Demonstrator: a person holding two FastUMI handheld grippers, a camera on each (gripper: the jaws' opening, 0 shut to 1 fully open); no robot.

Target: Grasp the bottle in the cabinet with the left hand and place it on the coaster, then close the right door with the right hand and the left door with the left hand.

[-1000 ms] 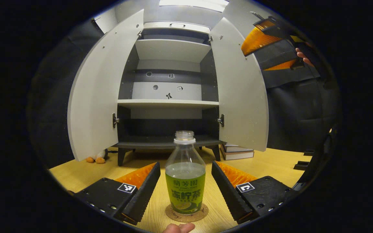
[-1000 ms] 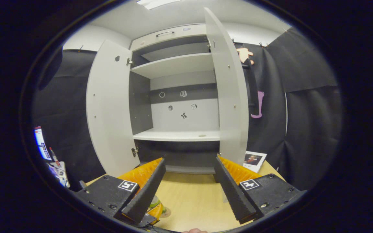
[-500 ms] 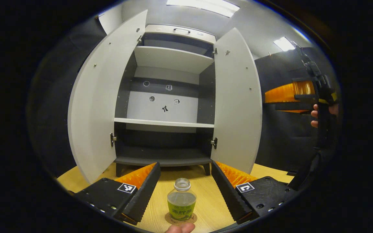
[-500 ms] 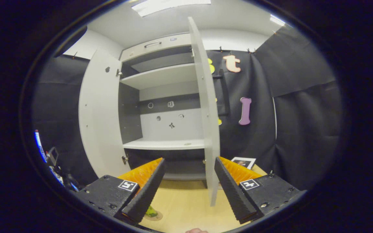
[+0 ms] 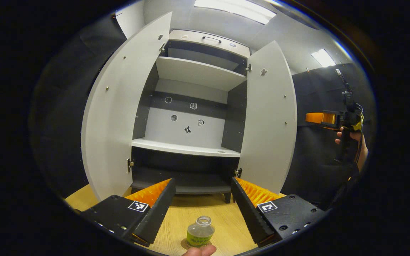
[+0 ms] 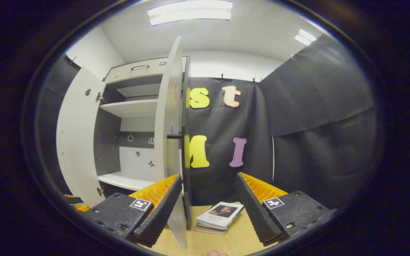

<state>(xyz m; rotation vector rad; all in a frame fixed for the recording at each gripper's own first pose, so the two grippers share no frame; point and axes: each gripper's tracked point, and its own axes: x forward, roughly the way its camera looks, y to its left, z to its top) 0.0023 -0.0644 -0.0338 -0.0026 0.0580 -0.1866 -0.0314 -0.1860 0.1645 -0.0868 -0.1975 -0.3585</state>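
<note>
Seen in the left gripper view: left gripper (image 5: 199, 204) with fingers spread wide and nothing between them, raised above the wooden table (image 5: 226, 213); bottle (image 5: 199, 233) upright at 6 o'clock, capless, part full of pale liquid, green label facing the camera but too small to read, standing on the coaster (image 5: 184, 244), of which only a sliver peeks out at the base. A fingertip (image 5: 199, 250) at the very bottom edge, just below the bottle. Cabinet (image 5: 190, 117) straight ahead at 12 o'clock, both doors swung open: left door (image 5: 119, 117) at 9 o'clock, right door (image 5: 271, 121) at 3 o'clock, shelves bare, small stickers on the back panel. Farther off at 3 o'clock, the right gripper (image 5: 320, 118) carried by a hand (image 5: 349, 137), beyond the outer edge of the right door. Seen in the right gripper view: right gripper (image 6: 208, 199) likewise spread apart and gripping nothing, the right door (image 6: 171, 142) viewed edge-on at 11 o'clock with its knob handle (image 6: 173, 136) sticking out, the door's lower edge just beside the near finger; whether touching, cannot tell. Stack of books (image 6: 219, 217) on the table at 6 o'clock between the fingers, cover picture visible, title too small to read.
</note>
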